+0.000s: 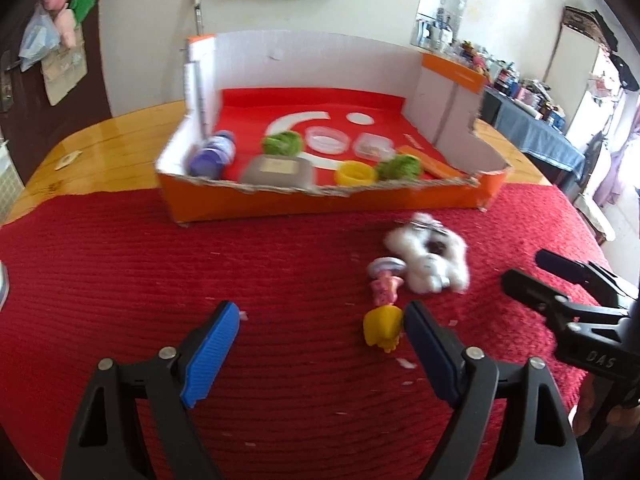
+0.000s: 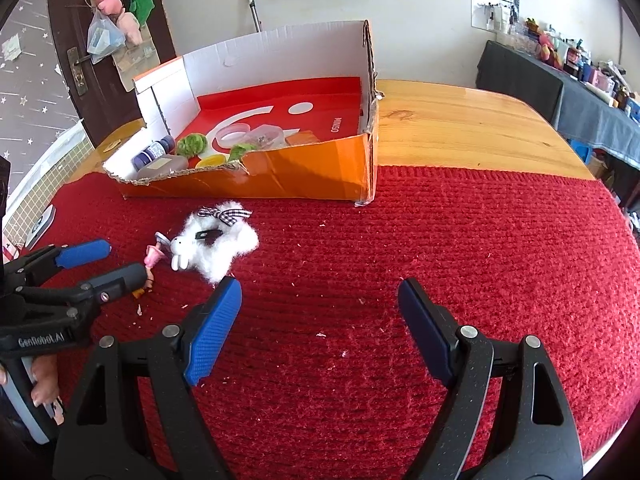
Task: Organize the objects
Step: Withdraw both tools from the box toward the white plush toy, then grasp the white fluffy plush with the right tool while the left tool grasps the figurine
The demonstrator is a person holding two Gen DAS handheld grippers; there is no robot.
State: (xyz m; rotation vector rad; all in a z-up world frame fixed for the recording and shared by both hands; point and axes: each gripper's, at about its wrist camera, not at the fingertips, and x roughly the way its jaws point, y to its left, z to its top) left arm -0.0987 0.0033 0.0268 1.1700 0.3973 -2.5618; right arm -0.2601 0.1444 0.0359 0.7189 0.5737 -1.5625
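Observation:
An orange cardboard box [image 1: 328, 200] [image 2: 304, 176] stands on the red cloth and holds a purple bottle [image 1: 212, 154], a grey case [image 1: 276, 170], two green pompoms [image 1: 282, 144], a yellow ring [image 1: 356, 174] and clear lids. On the cloth lie a white fluffy plush [image 1: 430, 256] [image 2: 218, 246], a pink figure [image 1: 385, 286] [image 2: 152, 258] and a small yellow toy [image 1: 383, 326]. My left gripper [image 1: 322, 322] [image 2: 118, 262] is open, its right finger beside the yellow toy. My right gripper [image 2: 320, 294] [image 1: 524, 266] is open and empty over bare cloth, right of the plush.
The red cloth [image 2: 440, 260] covers the near part of a wooden table [image 2: 460, 128]. A white object [image 2: 40, 220] lies at the cloth's left edge. Cluttered shelves and a dark-draped table [image 2: 560, 88] stand at the far right. A door with hanging bags [image 2: 108, 32] is at left.

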